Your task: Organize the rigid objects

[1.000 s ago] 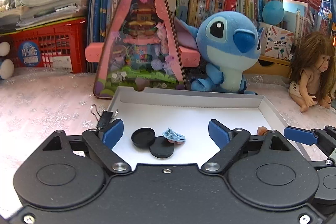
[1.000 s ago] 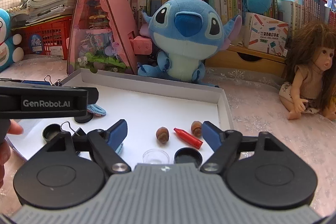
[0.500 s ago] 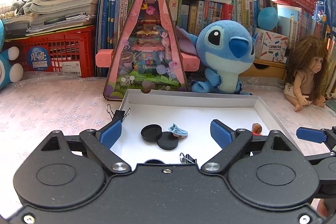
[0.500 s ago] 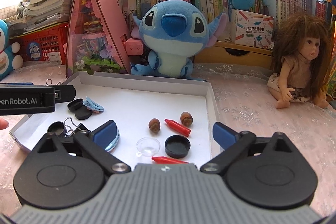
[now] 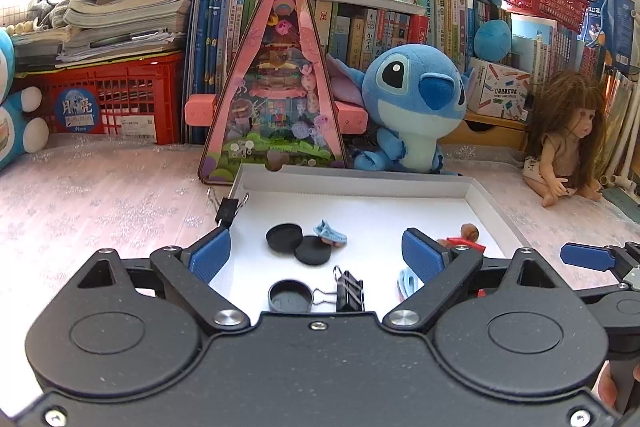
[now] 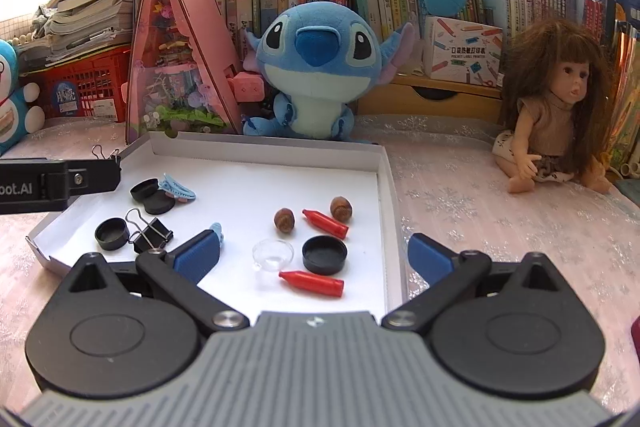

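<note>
A shallow white box holds the small objects. In it lie three black caps, two red crayons, two acorns, a clear little dish, a blue hair clip and a black binder clip. My right gripper hovers open over the box's near right part, nothing pressed between its pads. My left gripper stands open above the box's near left, over two black caps and a binder clip. Neither gripper holds anything.
A second binder clip is clipped on the box's left rim. Behind the box stand a pink triangular toy house and a blue plush. A doll sits at the right. Books and red crates line the back.
Both grippers have drawn back from the box, so more of its near contents show. The right gripper's jaws have spread wider. Nothing in the box has moved.
</note>
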A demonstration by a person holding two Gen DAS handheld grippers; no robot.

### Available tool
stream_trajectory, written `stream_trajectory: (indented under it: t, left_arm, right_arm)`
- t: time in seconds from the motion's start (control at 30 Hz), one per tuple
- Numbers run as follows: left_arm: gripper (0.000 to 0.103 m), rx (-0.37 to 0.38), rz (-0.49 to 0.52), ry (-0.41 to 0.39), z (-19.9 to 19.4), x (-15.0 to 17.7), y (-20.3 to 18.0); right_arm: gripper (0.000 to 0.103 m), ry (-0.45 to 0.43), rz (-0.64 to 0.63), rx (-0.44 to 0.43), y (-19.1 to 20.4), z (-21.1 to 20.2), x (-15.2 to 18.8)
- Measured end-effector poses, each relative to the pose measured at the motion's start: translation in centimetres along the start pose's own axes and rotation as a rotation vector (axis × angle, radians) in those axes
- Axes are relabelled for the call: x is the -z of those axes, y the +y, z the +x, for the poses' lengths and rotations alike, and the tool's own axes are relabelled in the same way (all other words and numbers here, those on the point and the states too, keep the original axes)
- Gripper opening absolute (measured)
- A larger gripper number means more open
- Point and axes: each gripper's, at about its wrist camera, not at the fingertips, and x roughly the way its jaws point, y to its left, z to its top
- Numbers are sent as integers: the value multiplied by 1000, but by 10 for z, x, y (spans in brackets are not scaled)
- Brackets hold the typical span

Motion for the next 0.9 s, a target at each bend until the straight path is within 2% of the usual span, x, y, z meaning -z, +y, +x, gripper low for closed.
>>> stream_trajectory:
  t: [0.37,0.6,0.9]
  left_arm:
    - [92,25,33,-12,-24,20,3]
    - [92,44,59,7,-38,39,2]
    - [92,33,83,21,-48,59,4]
  right_arm:
    - [103,2,27,-5,-4,-15,17]
    - [103,-4,28,-5,-2,-27,30]
    - [103,16,10,0,1,-34,45]
